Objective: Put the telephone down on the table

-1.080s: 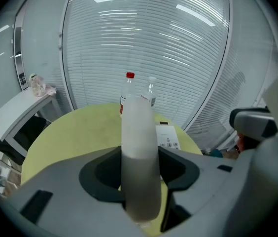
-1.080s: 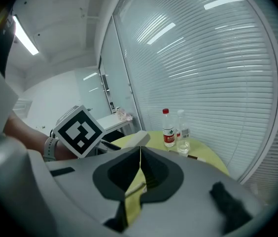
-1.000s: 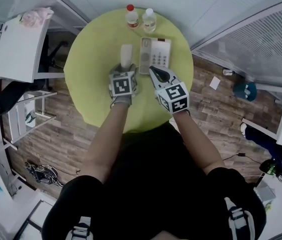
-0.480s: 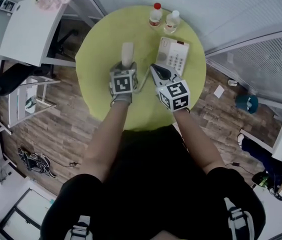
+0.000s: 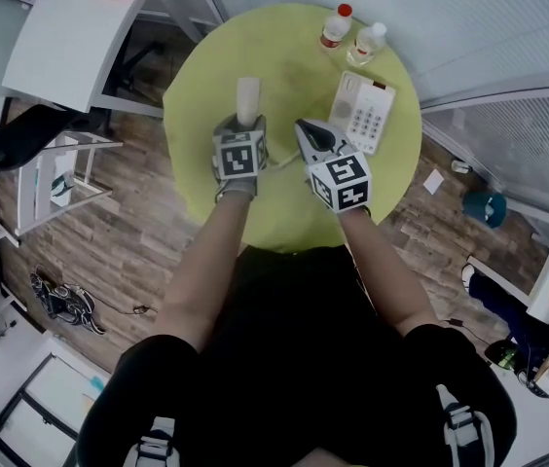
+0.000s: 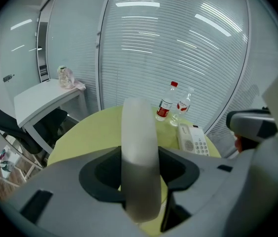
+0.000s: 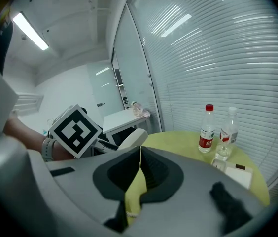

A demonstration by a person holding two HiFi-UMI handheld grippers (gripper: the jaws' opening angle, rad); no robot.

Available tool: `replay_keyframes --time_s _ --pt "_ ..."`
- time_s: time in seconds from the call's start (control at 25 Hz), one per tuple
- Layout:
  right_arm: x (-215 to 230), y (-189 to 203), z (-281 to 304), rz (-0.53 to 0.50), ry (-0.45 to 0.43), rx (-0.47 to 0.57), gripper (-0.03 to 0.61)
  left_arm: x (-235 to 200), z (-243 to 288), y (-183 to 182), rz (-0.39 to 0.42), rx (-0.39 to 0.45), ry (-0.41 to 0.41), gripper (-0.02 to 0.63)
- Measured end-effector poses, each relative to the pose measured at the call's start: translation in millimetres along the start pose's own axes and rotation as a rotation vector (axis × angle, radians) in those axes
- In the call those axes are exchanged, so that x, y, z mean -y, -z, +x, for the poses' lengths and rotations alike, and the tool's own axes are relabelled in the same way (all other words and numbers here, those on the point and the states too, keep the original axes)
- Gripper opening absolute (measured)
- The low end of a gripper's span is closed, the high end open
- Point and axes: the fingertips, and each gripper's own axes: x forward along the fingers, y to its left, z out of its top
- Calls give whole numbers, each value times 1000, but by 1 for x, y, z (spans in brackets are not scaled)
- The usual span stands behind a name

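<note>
The cream telephone handset [image 5: 246,100] stands upright in my left gripper [image 5: 246,125], whose jaws are shut on its lower part over the round yellow-green table [image 5: 206,86]. In the left gripper view the handset [image 6: 138,147] fills the gap between the jaws. The phone base [image 5: 362,112] with its keypad lies on the table to the right, apart from the handset. My right gripper [image 5: 307,132] hovers beside the left one, its jaws shut with their tips touching [image 7: 140,149]. A thin cord [image 5: 284,160] runs between the two grippers.
Two water bottles, one red-capped [image 5: 336,25] and one clear [image 5: 367,42], stand at the table's far edge behind the phone base. A white desk [image 5: 70,37] and a black chair [image 5: 2,154] are to the left. Glass walls with blinds close the far side.
Both grippers and the handset now sit farther left of the phone base than a second ago. The view has also swung, so table and base show farther right.
</note>
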Motion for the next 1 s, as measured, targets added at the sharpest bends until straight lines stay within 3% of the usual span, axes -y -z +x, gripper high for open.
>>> replay_keyframes --time_s 0.52,1.0 --pt "-28 9 58 9 -9 -45 18 -65 12 20 -40 -41 -7 219" --pt "-47 23 109 9 -34 -102 18 -113 43 47 -78 -128 -32 219"
